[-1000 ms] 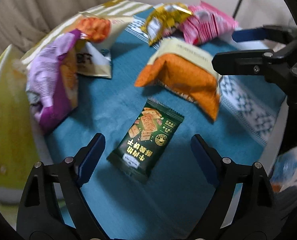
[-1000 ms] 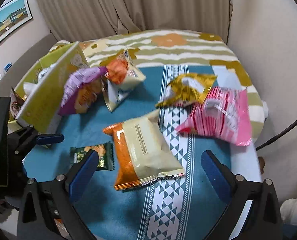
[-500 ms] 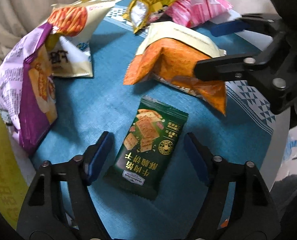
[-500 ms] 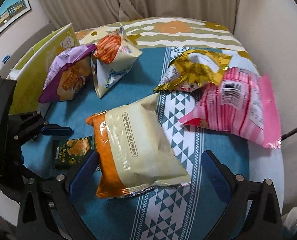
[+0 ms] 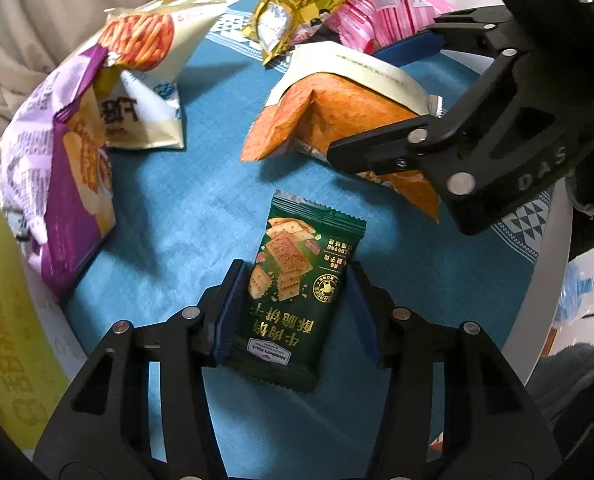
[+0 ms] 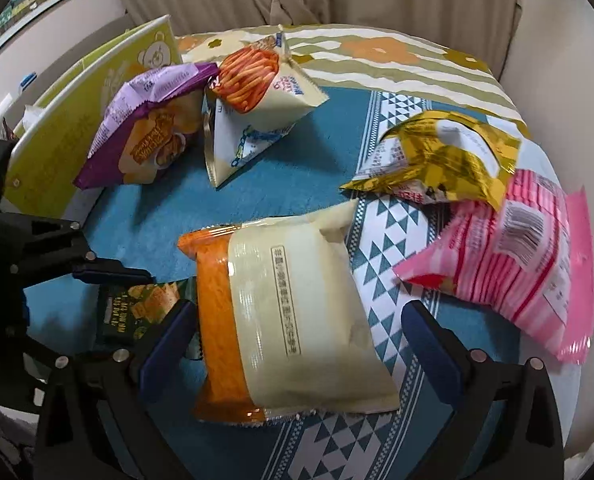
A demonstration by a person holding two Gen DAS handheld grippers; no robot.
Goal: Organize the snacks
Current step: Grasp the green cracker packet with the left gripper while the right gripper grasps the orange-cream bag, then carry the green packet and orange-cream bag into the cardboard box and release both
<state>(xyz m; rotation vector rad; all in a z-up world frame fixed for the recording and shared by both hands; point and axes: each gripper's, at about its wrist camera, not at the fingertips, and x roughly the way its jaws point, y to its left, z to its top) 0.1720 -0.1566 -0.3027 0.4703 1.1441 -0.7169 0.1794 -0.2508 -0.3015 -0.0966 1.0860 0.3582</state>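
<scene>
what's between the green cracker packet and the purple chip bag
Only bare teal tablecloth separates the green cracker packet from the purple chip bag, clearest in the left wrist view.

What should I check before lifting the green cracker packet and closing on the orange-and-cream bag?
1. Left gripper jaws, which have just been closing, flank the green cracker packet: ok.
2. Pads firmly pressing the packet: cannot tell.
3. Packet free of neighbours: ok, it lies alone on the blue cloth.
4. Right gripper open and straddling the orange-and-cream bag: ok.
5. Right gripper's near finger clear of the green packet: cannot tell; they overlap in the right wrist view.
6. Yellow-green box reachable: cannot tell.
</scene>
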